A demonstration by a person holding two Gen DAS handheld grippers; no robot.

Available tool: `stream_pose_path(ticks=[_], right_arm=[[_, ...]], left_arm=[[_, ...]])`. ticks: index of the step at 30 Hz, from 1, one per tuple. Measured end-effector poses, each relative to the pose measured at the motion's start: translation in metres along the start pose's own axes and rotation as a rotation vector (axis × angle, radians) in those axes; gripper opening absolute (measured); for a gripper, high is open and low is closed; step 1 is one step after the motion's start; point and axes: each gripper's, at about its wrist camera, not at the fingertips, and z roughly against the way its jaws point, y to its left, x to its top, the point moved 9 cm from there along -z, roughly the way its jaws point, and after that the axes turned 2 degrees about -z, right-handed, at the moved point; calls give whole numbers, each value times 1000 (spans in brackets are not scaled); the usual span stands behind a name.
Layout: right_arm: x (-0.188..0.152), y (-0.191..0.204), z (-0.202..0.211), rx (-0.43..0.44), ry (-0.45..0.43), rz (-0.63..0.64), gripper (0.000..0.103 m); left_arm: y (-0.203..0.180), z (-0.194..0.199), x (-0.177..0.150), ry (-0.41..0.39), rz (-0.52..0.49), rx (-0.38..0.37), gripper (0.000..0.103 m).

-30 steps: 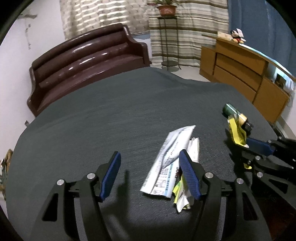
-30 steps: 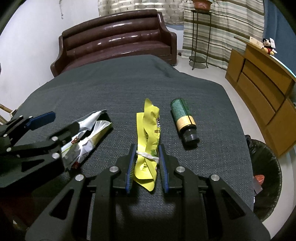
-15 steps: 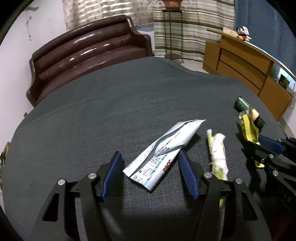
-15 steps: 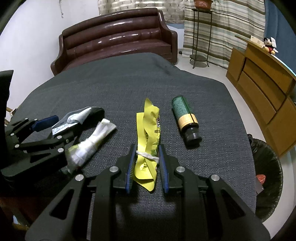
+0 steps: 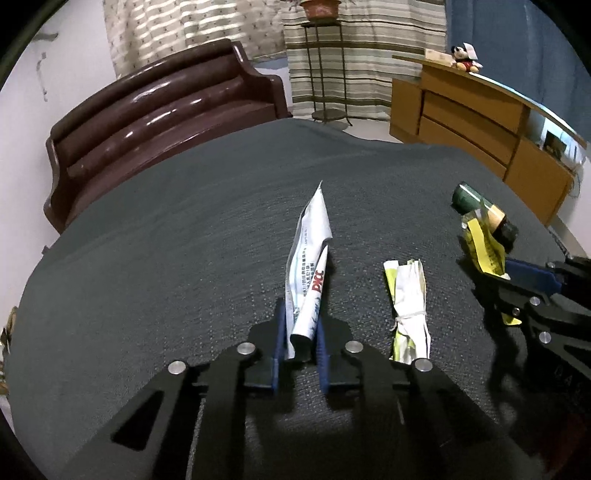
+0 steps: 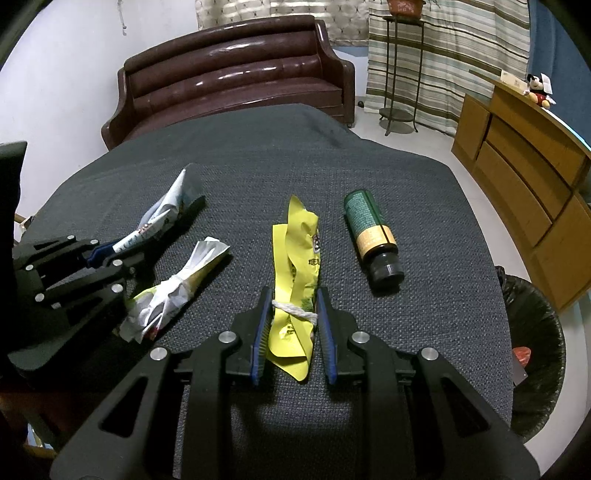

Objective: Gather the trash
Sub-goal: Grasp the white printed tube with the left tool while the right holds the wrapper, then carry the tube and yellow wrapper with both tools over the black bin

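The left gripper (image 5: 301, 341) has just closed its ribbed blue pads on a crinkled white printed foil wrapper (image 5: 308, 266). The right gripper (image 6: 293, 332) clamps a crumpled yellow plastic wrapper (image 6: 295, 266) tied with white string, on the dark woven cloth (image 6: 332, 173).

Dim indoor light is falling from above, leaving glare streaks on the leather sofa (image 6: 236, 74) and soft shadows beneath both tools. Fisheye lenses are bending the edges, black vignettes are cutting corners, and daylight is possibly glowing through the curtains (image 5: 177, 33).
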Motion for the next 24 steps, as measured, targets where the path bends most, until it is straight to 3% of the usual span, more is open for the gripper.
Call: stream_pose_path(ticks=[13,24], right_arm=[[-5,1,13,11,-26,5,24],[-11,-9,47,-13,-86,15,24]], left_arm=[[11,24,-9,-32,109,16,13],[-6,63,-3,-117,149,18,13]])
